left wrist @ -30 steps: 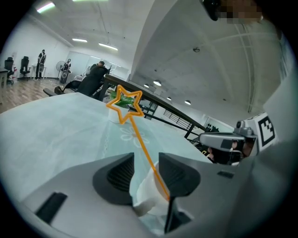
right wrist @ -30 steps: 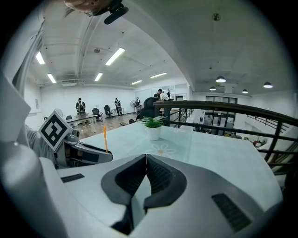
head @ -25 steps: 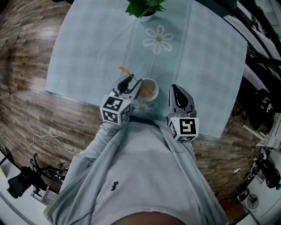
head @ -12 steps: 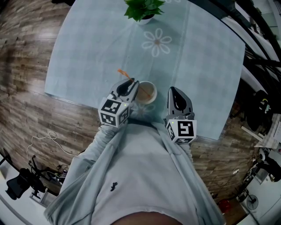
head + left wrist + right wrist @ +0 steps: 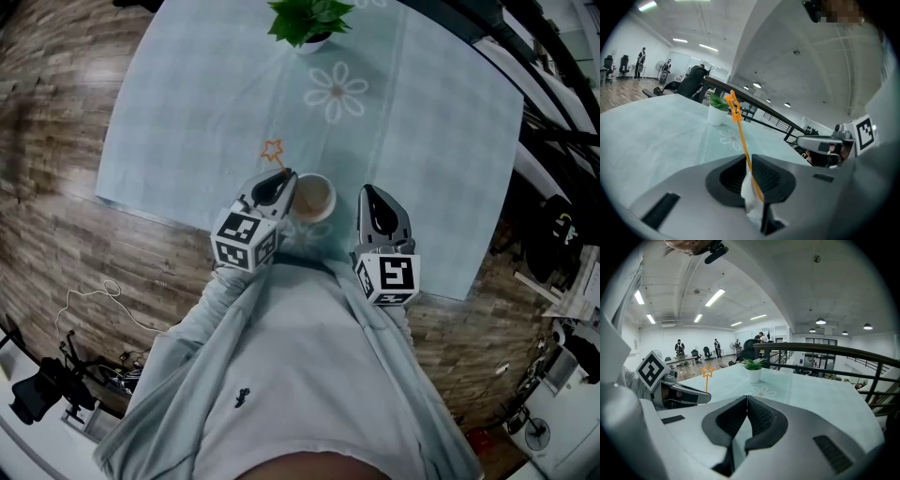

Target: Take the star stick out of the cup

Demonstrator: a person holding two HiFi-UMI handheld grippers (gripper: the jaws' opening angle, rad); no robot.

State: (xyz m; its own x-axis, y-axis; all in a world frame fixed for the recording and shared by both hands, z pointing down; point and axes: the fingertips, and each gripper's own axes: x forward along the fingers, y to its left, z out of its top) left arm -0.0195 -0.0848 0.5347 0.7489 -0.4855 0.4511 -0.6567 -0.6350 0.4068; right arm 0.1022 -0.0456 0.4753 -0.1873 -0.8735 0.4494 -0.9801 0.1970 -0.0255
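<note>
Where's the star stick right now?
Head view, left of centre: the star stick stands between the jaws of the left gripper, which have just been closing on it, beside the cup.

The worktop [image 5: 187, 112] wears a pale blue-green cloth with a white daisy print [image 5: 335, 92]. A small round tan cup [image 5: 315, 197] stands near the person's edge. The left claw [image 5: 286, 178] has just been closing its jaws on the thin orange star stick [image 5: 273, 150] (its star leans up-left of the cup). The right claw [image 5: 367, 190], jaws together, is just right of the cup. A leafy green potted plant [image 5: 307, 19] sits at the far edge.
</note>
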